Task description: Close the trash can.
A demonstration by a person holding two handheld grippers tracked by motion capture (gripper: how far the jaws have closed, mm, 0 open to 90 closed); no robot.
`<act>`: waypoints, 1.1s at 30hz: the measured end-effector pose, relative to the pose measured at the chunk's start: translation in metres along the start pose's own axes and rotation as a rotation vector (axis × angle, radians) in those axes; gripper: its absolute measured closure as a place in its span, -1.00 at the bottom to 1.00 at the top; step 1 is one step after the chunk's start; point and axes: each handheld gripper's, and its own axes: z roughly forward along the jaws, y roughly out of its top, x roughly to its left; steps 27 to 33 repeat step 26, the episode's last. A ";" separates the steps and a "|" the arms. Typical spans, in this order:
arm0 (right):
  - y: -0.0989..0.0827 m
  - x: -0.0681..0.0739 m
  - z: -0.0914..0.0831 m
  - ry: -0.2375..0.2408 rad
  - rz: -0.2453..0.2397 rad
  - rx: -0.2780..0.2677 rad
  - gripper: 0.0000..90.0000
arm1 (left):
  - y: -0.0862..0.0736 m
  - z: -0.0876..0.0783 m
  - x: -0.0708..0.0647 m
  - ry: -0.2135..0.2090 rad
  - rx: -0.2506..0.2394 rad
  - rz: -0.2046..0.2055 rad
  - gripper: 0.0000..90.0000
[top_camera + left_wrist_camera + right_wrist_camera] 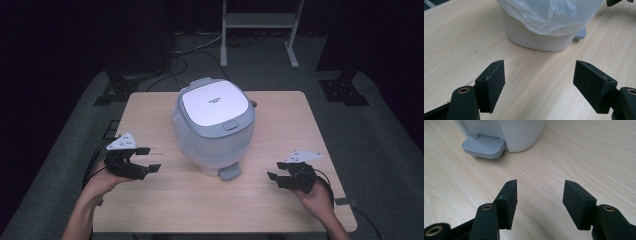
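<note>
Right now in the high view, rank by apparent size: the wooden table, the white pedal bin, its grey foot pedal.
1. Light wooden table
2. White lidded pedal bin with plastic liner
3. Small grey foot pedal
No ties; the gaps are plain.

White pedal bin (214,127), lid shut, plastic liner, upright, table centre.

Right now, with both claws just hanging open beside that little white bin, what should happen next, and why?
Probably bring the right gripper in toward the grey pedal at the foot of the bin. Both grippers are open and empty, the lid is shut, and the pedal lies nearest the right one.
</note>
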 end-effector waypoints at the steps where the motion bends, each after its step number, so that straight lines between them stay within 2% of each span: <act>1: -0.001 0.000 0.000 0.000 0.001 -0.001 -0.02 | -0.001 0.001 -0.001 -0.001 0.001 0.000 -0.45; 9: -0.007 -0.004 -0.003 -0.007 0.013 0.002 -0.07 | -0.007 0.003 -0.004 0.012 0.000 0.004 -0.48; 17: -0.012 -0.005 -0.004 -0.006 0.021 -0.004 -0.13 | -0.017 0.007 -0.007 0.008 0.003 -0.011 -0.50; 26: -0.018 -0.005 0.000 0.026 0.040 0.003 -0.18 | -0.033 0.022 -0.012 -0.030 0.001 -0.037 -0.54; 33: -0.018 -0.005 0.000 0.026 0.040 0.003 -0.18 | -0.033 0.022 -0.012 -0.030 0.001 -0.037 -0.54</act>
